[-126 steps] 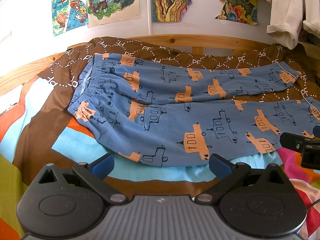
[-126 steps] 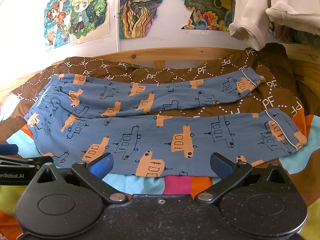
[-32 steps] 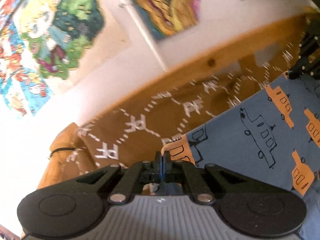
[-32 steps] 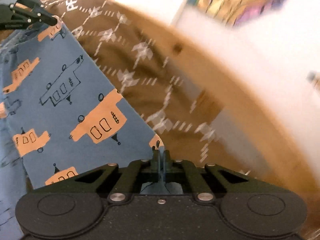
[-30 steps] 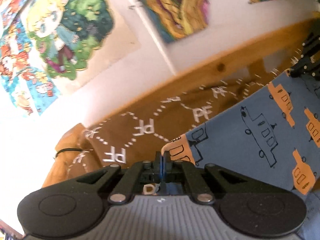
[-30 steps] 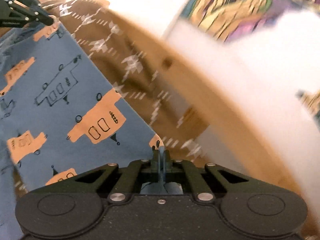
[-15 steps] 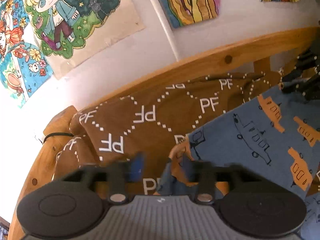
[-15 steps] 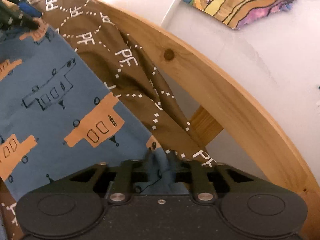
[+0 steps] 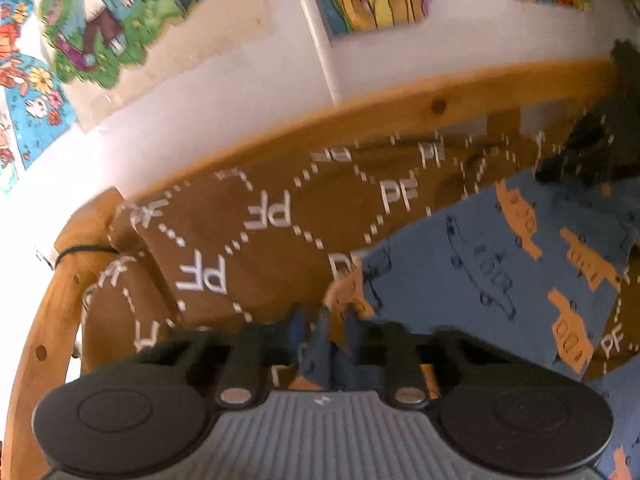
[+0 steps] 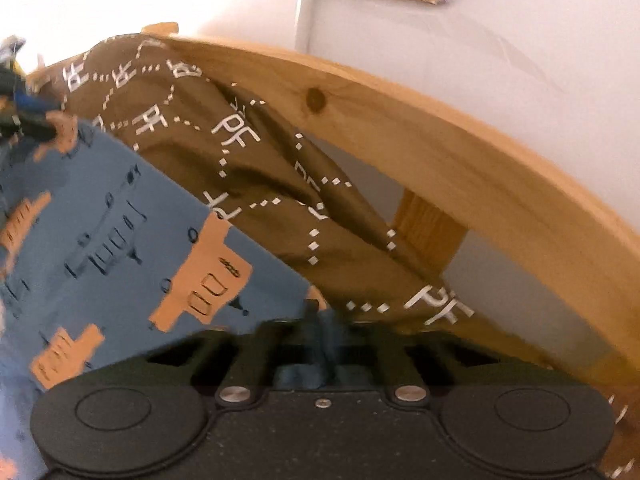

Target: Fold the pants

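- While the wooden bed frame (image 9: 360, 116) carries the brown PF-patterned blanket (image 9: 240, 240), the blue pants with orange and outlined boat prints (image 9: 460, 280) lie along its far edge, near the rail.
- The pants look doubled lengthwise, so I judge 1 fold made and the crosswise folds left.
- The left gripper (image 9: 322, 320) is closing, pants fabric between its jaws.
- The right gripper (image 10: 328, 320) is clamped on a pants corner.

Right claw (image 10: 326, 326) pinching pants (image 10: 120, 240) edge
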The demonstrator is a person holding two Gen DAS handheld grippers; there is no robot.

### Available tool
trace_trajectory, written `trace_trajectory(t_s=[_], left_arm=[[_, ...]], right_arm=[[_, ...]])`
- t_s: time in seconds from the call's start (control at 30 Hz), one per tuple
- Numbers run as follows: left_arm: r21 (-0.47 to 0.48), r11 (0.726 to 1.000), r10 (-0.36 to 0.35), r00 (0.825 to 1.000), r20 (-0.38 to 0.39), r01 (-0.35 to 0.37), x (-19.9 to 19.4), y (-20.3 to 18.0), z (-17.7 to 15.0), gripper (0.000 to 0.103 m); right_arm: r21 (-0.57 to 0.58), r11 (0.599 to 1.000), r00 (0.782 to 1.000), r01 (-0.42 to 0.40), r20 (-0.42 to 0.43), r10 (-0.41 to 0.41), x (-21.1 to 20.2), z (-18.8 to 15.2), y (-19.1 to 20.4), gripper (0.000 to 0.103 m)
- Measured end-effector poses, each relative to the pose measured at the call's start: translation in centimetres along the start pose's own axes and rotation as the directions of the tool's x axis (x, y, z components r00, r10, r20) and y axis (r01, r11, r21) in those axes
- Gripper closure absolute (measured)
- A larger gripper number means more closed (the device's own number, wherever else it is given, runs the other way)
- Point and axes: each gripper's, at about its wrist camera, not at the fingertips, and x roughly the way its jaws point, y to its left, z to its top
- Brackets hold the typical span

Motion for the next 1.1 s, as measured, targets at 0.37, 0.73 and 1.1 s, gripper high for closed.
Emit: trace_trajectory(t_s=[0.37, 0.73, 1.1], left_arm=[[0.091, 0.993, 0.056, 0.990, 0.129, -0.068, -4.2, -1.6, -1.7, 0.102], [0.176, 0.984, -0.024, 0.957, 0.290, -0.028, -11.4, -4.1, -6.9, 0.102], [0.484, 0.871, -0.033, 0.976, 0.215, -0.078, -13.5, -10.0, -16.0, 0.102]], right_arm=[[-0.096, 0.991, 0.981, 0.089, 0.180, -0.071, -8.2, -2.3, 3.7, 0.103], [-0.189, 0.978, 0.963, 0.085, 0.268, -0.032, -18.2, -8.5, 11.3, 0.103], [-0.250, 0.967, 0.987, 0.055, 0.162, -0.014, -21.3, -18.0, 19.0, 0.103]])
